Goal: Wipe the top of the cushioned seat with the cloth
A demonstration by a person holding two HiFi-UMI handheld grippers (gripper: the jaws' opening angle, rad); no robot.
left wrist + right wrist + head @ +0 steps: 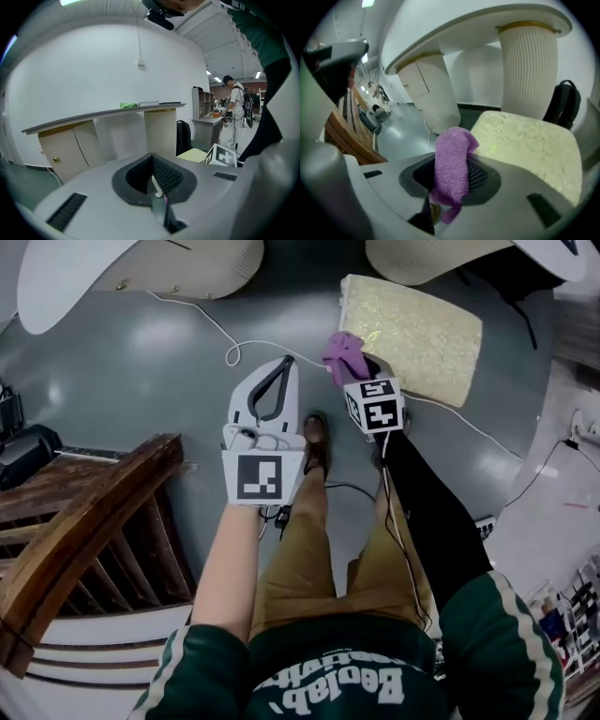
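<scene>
Down by our feet, we're holding the right gripper (354,369) at the near corner of the cushioned seat (412,329), its jaws clamping tight on the purple cloth (339,350), which is bunching up out of them. Whether cloth is touching seat, we cannot tell. Our left gripper (272,390) is hanging over the grey floor (141,371) alongside, jaws pressing together on nothing.

Light is even, diffuse and indoor. Ceiling lamps (368,3) show at the upper left of the right gripper view. The grey floor (141,381) carries a soft sheen in the head view, and shadows are weak. Both gripper views bend strongly and have black corners. The nearest foreground is soft, while the cloth (452,164) is fairly sharp.
</scene>
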